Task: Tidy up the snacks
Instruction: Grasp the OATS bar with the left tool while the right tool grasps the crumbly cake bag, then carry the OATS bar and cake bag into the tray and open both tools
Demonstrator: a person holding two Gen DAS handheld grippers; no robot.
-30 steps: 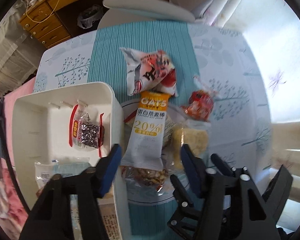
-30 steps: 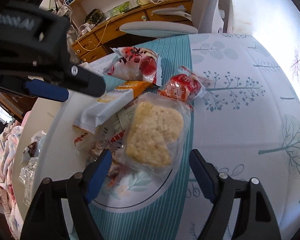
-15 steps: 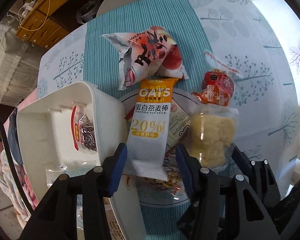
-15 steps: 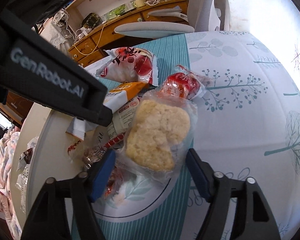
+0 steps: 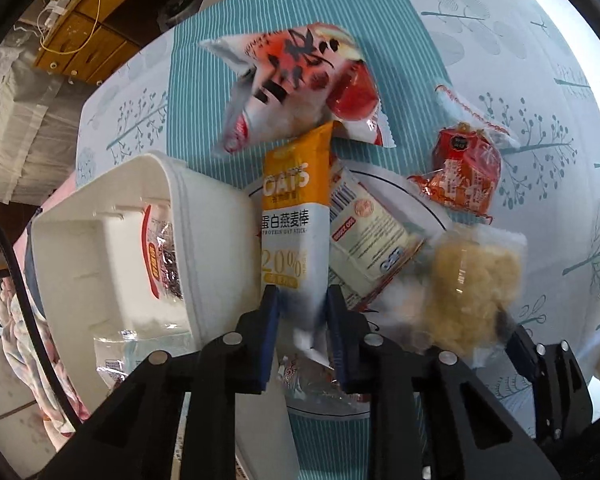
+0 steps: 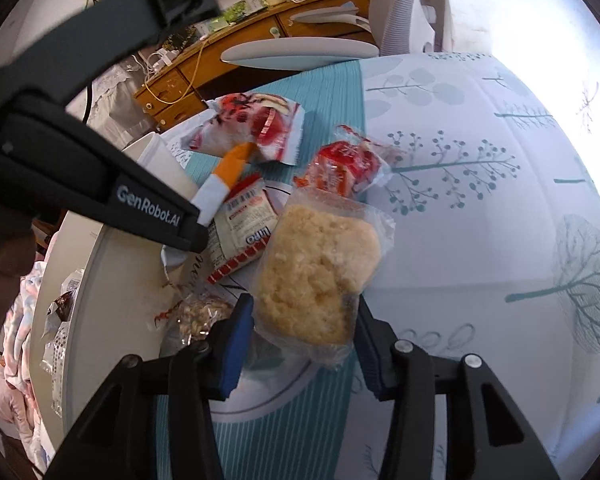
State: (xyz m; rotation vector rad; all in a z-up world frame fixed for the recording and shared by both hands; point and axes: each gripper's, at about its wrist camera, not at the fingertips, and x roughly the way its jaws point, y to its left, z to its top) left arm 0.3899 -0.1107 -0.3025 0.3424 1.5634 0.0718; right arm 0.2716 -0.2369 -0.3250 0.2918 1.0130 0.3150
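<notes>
Your left gripper (image 5: 302, 330) is clamped on the bottom end of the oat bar (image 5: 290, 216), which lies on the plate (image 5: 412, 196) beside the white bin (image 5: 220, 240). Your right gripper (image 6: 304, 344) has its blue pads hugging the yellow cake pack (image 6: 320, 268), also on that plate.

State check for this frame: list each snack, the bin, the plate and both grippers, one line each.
left gripper: shut on oat bar.
oat bar: pinched at its lower end, lifted.
right gripper: closed around the rice cake, contact unclear.
rice cake: wrapped, between the right fingers.
white bin: open, holding wrapped snacks.
plate: under the pile.
red-white bag: sealed, on cloth.
red packet: sealed, at the plate's edge.
</notes>
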